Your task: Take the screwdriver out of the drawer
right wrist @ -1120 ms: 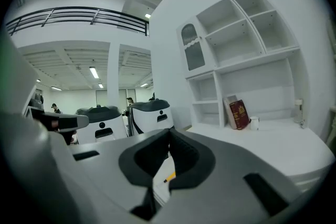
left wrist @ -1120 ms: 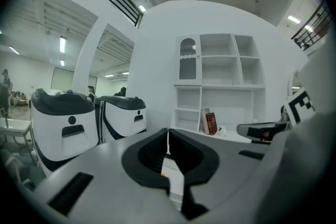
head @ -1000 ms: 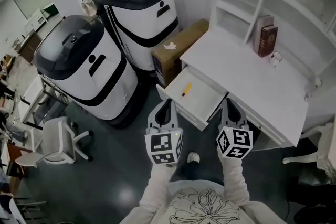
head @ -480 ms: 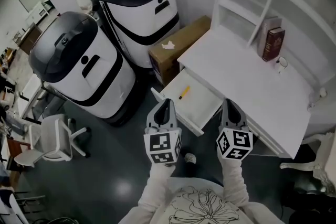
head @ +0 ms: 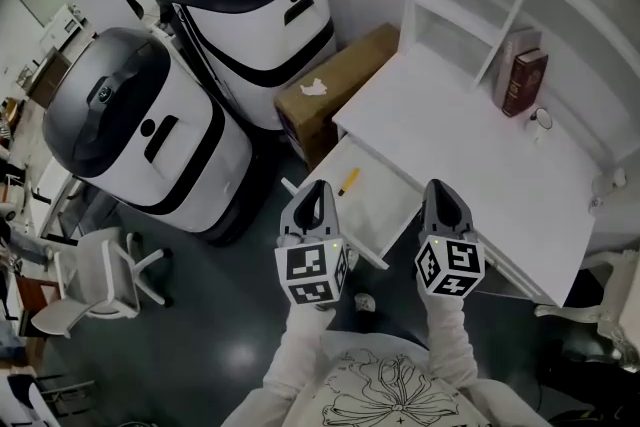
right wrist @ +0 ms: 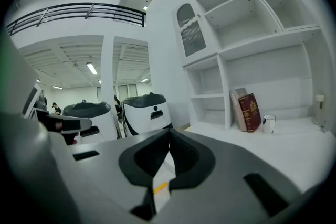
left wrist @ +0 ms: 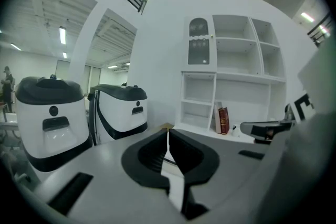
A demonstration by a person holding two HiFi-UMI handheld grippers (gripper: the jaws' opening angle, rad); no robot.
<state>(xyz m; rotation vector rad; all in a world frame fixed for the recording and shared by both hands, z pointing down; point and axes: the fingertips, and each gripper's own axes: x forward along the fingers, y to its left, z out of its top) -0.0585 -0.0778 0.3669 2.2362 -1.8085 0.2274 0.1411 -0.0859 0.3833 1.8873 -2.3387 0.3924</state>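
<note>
White table (head: 450, 140) stands against shelving, its drawer (head: 385, 205) pulled open. Near the drawer's left end lies the yellow-handled screwdriver (head: 348, 182), flat on the drawer floor. The left hand-held gripper (head: 319, 187) hovers over the drawer's front left corner, its tip just beside the screwdriver but apart from it. Its jaws are pressed together and empty. The right hand-held gripper (head: 438, 187) hangs over the drawer's right end, jaws likewise closed on nothing. A red book (head: 527, 80) and a cup (head: 541, 119) sit at the table's back. A cardboard box (head: 335, 85) stands left of the table.
</note>
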